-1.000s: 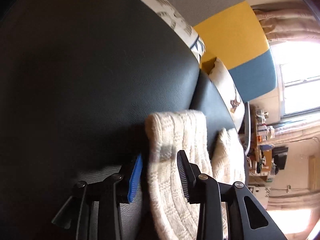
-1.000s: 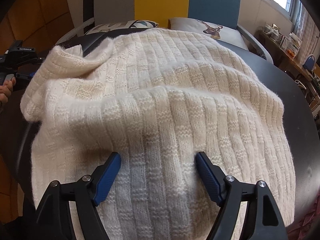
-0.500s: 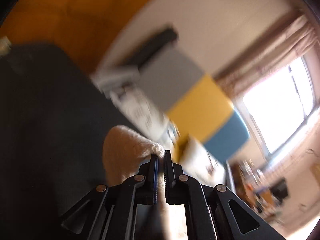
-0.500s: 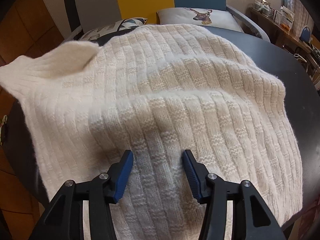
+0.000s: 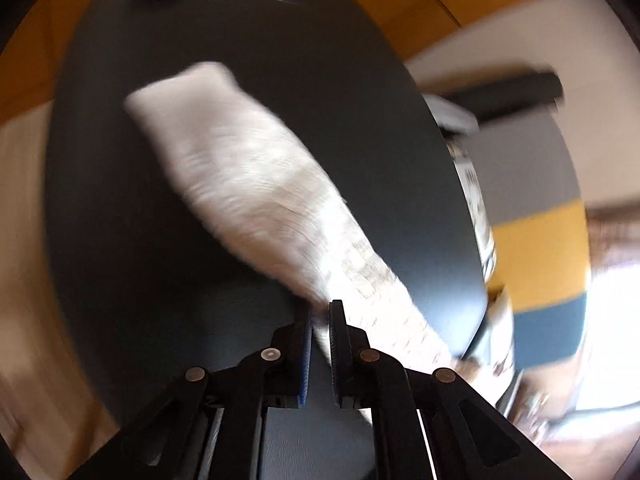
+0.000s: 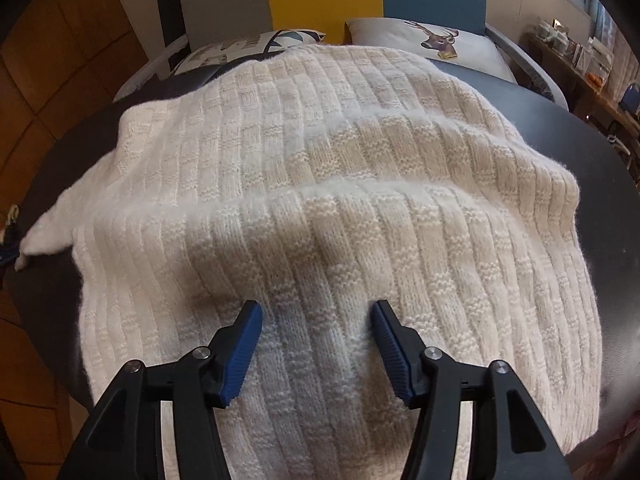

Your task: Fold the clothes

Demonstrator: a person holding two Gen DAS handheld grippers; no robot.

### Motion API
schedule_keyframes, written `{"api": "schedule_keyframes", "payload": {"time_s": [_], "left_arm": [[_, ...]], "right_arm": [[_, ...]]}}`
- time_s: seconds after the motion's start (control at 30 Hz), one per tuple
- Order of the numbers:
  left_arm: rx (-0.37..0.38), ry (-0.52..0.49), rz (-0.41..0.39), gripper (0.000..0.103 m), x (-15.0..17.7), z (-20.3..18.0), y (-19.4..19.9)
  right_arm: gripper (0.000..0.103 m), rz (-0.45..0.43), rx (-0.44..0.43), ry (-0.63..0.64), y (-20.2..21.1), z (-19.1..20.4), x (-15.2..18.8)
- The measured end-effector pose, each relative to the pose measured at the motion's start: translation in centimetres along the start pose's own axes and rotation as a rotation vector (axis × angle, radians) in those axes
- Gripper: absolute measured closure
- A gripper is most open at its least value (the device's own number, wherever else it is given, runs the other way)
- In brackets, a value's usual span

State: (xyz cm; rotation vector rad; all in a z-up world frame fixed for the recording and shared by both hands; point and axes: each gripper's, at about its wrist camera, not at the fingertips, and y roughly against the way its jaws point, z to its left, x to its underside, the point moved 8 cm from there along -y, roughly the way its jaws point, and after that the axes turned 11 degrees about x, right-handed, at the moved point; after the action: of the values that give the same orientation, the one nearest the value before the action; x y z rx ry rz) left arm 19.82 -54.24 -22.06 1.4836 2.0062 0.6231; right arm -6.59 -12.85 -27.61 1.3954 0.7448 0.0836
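Two tongs [image 5: 319, 312] [image 6: 318, 320] — one sweater [image 6: 320, 208]

Left gripper [image 5: 320, 316] closed on sleeve [image 5: 256, 184] (cream knit), pulled outward

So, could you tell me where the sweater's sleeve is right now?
In the left wrist view the sleeve stretches across the dark table, pinched in the left gripper; in the right wrist view it trails off at far left.
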Motion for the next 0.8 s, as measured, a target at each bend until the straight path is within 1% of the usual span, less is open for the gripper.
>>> {"api": "schedule_keyframes", "payload": {"time_s": [0.07, 0.1, 0.13, 0.17, 0.27, 0.3, 0.33, 0.4, 0.43, 0.5, 0.53, 0.6, 0.63, 0.67, 0.7, 0.73, 0.8], "left_arm": [[0.029, -0.018, -0.021, 0.093, 0.6, -0.6, 1.6], [0.056, -0.056, -0.002, 0.090, 1.7, -1.9, 1.7], [0.084, -0.094, 0.016, 0.087, 2.8, -3.1, 1.8], [0.109, -0.136, 0.040, 0.085, 4.0, -4.5, 1.8], [0.163, -0.333, 0.192, 0.085, 11.3, -9.3, 0.1], [0.181, -0.424, 0.262, 0.085, 14.8, -11.3, -0.8], [0.186, -0.497, 0.309, 0.085, 17.6, -12.6, -1.7], [0.188, -0.637, 0.402, 0.085, 23.1, -15.1, -3.5], [0.157, -0.685, 0.428, 0.085, 24.9, -15.4, -4.7], [0.091, -0.777, 0.477, 0.085, 28.2, -16.1, -7.1], [0.047, -0.794, 0.488, 0.085, 28.7, -16.1, -8.1], [-0.051, -0.815, 0.492, 0.085, 28.5, -13.8, -9.3], [-0.096, -0.824, 0.493, 0.085, 28.4, -12.8, -9.9], [-0.117, -0.834, 0.493, 0.087, 28.3, -12.5, -10.6], [-0.125, -0.869, 0.481, 0.088, 27.7, -12.6, -10.8], [-0.136, -0.900, 0.470, 0.088, 27.0, -12.8, -11.0], [-0.183, -0.925, 0.464, 0.088, 24.9, -12.9, -11.7]], "right_arm": [[0.046, -0.005, -0.097, -0.067, 0.8, -1.2, -0.2], [0.046, -0.008, -0.149, -0.100, 1.3, -2.0, -0.3], [0.047, -0.012, -0.184, -0.129, 1.7, -2.8, -0.5], [0.047, -0.023, -0.189, -0.158, 2.3, -4.1, -0.5], [0.047, -0.078, -0.135, -0.249, 4.3, -9.6, -0.3], [0.047, -0.078, -0.119, -0.265, 4.5, -11.5, -0.2], [0.047, -0.074, -0.099, -0.279, 4.6, -13.3, 0.0], [0.047, -0.017, -0.019, -0.270, 3.8, -16.3, 1.5], [0.047, 0.013, 0.016, -0.264, 3.4, -17.6, 2.3], [0.048, 0.094, 0.001, -0.224, 2.2, -17.9, 4.6], [0.048, 0.093, -0.001, -0.196, 2.2, -17.2, 5.4], [0.048, 0.092, -0.015, -0.144, 2.1, -15.8, 7.0], [0.048, 0.110, -0.097, -0.146, 2.4, -14.3, 7.4], [0.048, 0.124, -0.188, -0.134, 2.7, -12.6, 7.8], [0.048, 0.137, -0.273, -0.121, 3.1, -11.0, 8.1], [0.049, 0.142, -0.313, -0.109, 3.3, -10.1, 8.3], [0.049, 0.153, -0.393, -0.086, 3.7, -8.2, 8.7]]}}
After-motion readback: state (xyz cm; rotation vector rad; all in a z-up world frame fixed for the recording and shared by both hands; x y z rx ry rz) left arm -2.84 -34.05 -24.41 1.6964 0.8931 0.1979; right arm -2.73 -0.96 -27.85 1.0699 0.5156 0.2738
